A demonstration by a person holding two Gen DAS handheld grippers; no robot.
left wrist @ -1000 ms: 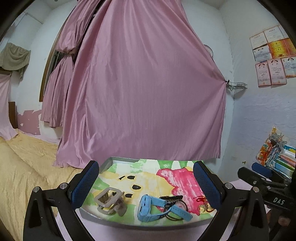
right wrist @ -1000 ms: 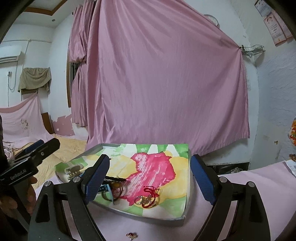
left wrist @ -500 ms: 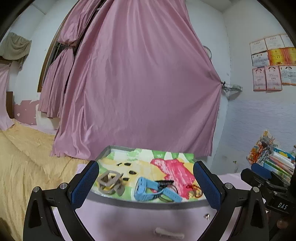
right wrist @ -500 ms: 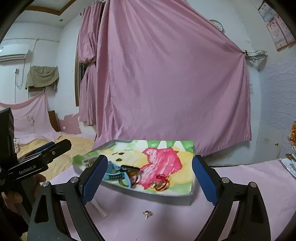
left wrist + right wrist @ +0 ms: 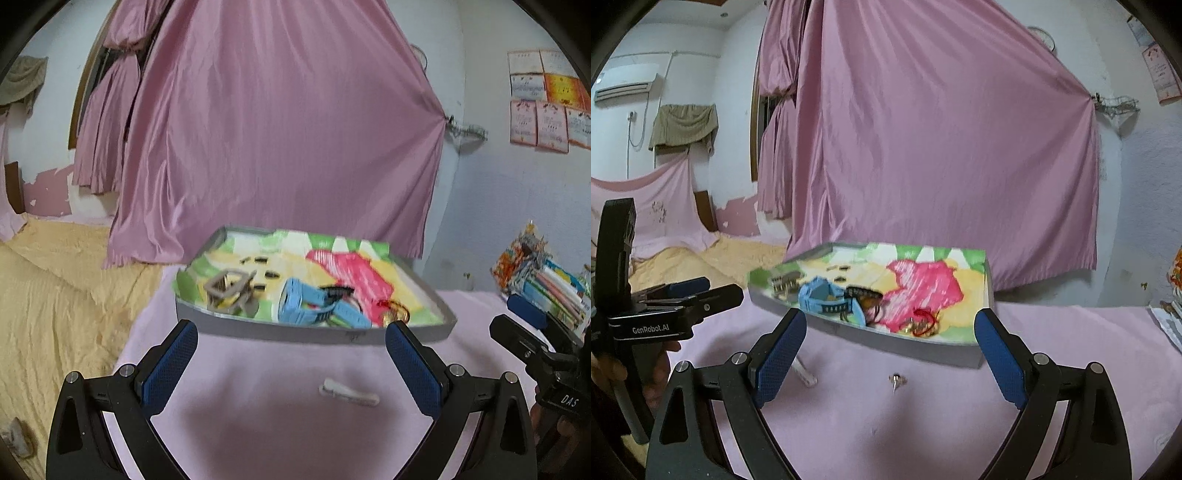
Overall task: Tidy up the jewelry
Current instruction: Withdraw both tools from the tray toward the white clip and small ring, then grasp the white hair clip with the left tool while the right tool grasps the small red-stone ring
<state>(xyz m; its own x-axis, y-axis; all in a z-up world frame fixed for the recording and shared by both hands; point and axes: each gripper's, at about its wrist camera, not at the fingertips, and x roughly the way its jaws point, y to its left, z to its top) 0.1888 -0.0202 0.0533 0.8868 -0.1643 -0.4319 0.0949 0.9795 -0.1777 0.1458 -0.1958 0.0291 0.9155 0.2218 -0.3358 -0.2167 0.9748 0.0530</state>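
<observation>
I judge the job mostly done: most of the jewelry already lies in the tray [image 5: 310, 334], a shallow grey-rimmed box with a bright cartoon lining of green, yellow and pink that sits at the centre of both views. In it I see a blue watch [image 5: 314, 308] with a ridged rubbery strap at lower centre, a beige watch [image 5: 229, 290] with a squarish case to its left, a dark hair clip [image 5: 864, 292] near the blue strap, and a small tangle of gold rings and red cord [image 5: 921, 321] at the lower right of the lining. Two things are left outside, I think: a pale, narrow clip [image 5: 349, 393] lying flat on the pink cloth [image 5: 923, 424] in the lower centre of the left view, and a tiny shiny earring [image 5: 897, 380], a stud with a pin, in the lower centre of the right view, just in front of the tray's near wall. The cloth looks soft and fuzzy, so the stud may be awkward to pinch. My left tongs [image 5: 291, 365] stand wide open and hold nothing; my right tongs [image 5: 890, 354] are likewise spread and empty, their blue dimpled pads [image 5: 781, 360] flanking the earring.
</observation>
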